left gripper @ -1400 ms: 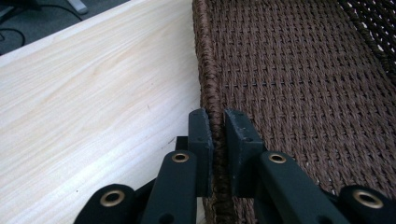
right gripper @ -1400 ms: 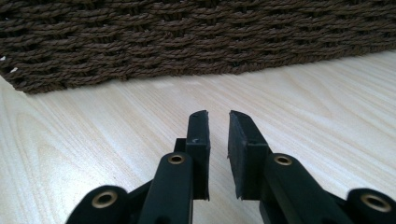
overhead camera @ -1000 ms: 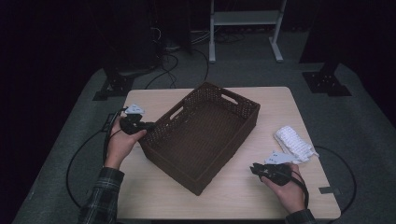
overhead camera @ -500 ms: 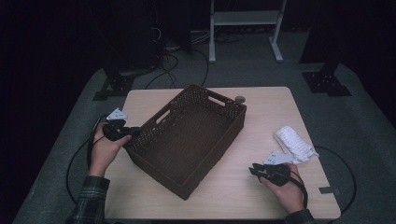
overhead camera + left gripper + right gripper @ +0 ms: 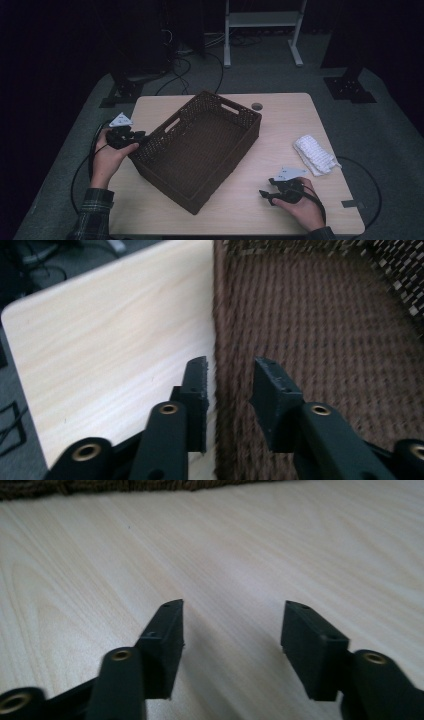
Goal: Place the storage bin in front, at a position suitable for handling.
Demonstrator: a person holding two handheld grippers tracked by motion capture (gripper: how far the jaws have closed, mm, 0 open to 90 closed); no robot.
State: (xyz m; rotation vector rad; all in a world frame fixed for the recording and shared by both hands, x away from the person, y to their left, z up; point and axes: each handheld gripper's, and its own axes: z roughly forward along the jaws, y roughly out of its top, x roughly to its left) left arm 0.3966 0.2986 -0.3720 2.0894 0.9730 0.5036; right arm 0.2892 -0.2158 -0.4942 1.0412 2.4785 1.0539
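A dark brown woven basket (image 5: 230,164) stands askew on the light wooden table (image 5: 290,115), nothing inside it. My left gripper (image 5: 141,135) is at the basket's left rim. In the left gripper view its jaws (image 5: 230,375) have just been opening and straddle the basket's wall (image 5: 325,330), with a gap showing at the pads. My right gripper (image 5: 265,196) rests low over bare table near the front right. Its jaws (image 5: 232,615) have just been opening too, with only wood (image 5: 225,540) between them.
A folded white cloth (image 5: 314,155) lies near the table's right edge, behind my right hand. A round cable hole (image 5: 257,106) sits by the far edge. Cables, black stand bases and a white frame (image 5: 260,20) occupy the floor beyond.
The basket has slid toward the table's left side along with my left hand, which held its rim. The right hand has stayed in place.
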